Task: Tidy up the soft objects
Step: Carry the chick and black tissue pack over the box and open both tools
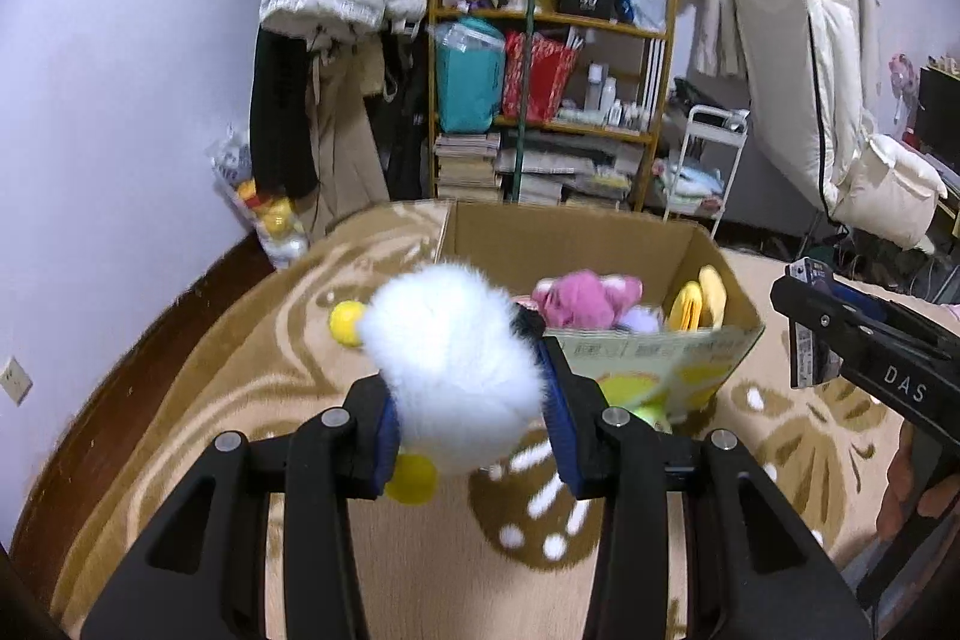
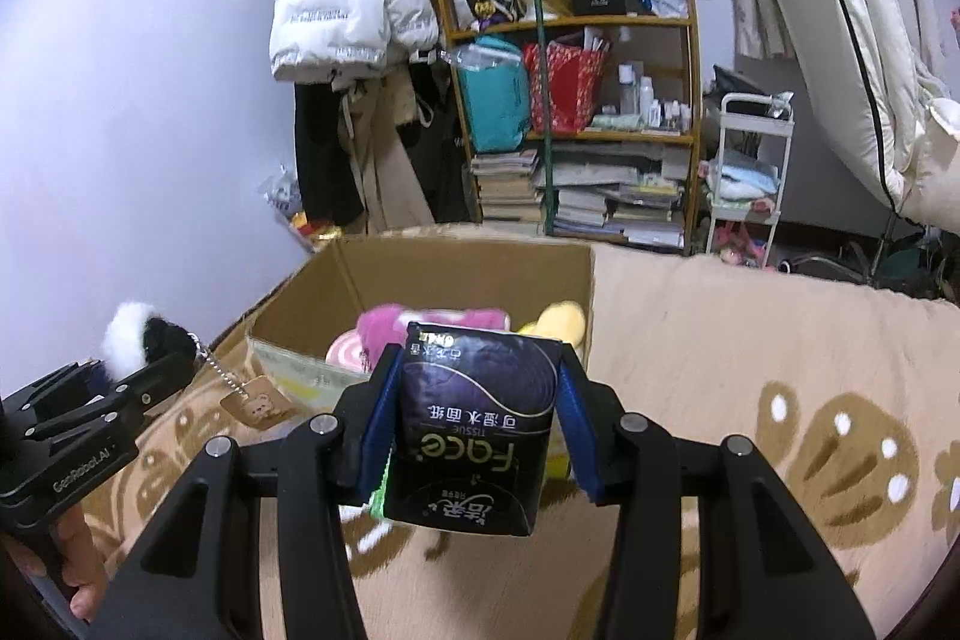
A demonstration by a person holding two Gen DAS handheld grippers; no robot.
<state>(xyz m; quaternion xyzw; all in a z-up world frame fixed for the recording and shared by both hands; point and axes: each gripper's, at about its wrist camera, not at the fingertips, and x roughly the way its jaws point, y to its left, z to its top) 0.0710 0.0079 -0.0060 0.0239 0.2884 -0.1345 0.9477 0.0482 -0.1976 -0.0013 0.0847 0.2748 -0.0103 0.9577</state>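
One fluffy white toy (image 1: 447,370) was clamped in the left tongs (image 1: 471,421), one tissue pack (image 2: 474,421) in the right tongs (image 2: 474,424). One cardboard box (image 1: 600,235) was seen beyond them, filled with a pink plush (image 1: 585,301) and a yellow plush (image 1: 699,304).

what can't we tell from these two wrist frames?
- Cardboard box floor: hidden in both views by its near wall and the toys inside.
- White fluffy plush in the left gripper: motion-blurred in the left view, so its face is unreadable.
- Tissue pack in the right gripper: its far side is unseen and it blocks part of the box interior.
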